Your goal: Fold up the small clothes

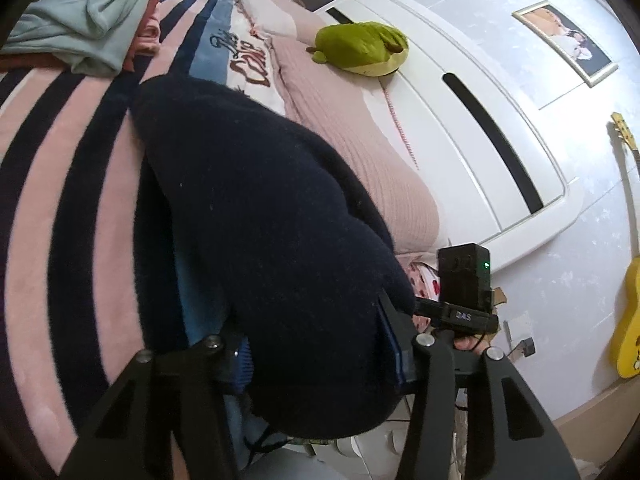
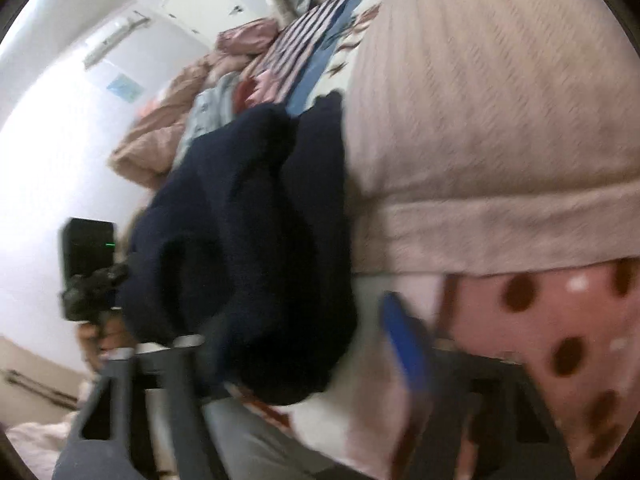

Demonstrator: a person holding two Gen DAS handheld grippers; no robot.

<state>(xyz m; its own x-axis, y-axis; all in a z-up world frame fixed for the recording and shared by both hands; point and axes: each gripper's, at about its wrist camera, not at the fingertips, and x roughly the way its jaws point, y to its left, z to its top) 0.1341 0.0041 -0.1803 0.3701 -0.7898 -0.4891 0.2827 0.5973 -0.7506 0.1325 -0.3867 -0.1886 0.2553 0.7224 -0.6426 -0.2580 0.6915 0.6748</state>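
Navy garment (image 1: 256,216) bunched on striped bed (image 1: 60,184), beside pink pillow (image 1: 352,128), left gripper (image 1: 316,364) clenched on its near edge, right gripper (image 2: 304,364) open w/ garment between fingers, view blurred

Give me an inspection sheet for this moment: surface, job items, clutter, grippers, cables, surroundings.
Surface: bed with a pink and navy striped blanket and a ribbed pale pink cover.
Job's things: dark navy fleece garment, bunched, lying partly on the bed and reaching into both grippers.
Clutter: crumpled mint-green garment; green plush toy by the white headboard; pink polka-dot fabric.
Grippers: left gripper has navy fleece between its fingers; right gripper open, blurred, one blue pad bare.
Cables: thin black cord under the left gripper.
Surroundings: framed picture on the wall; yellow guitar leaning there.
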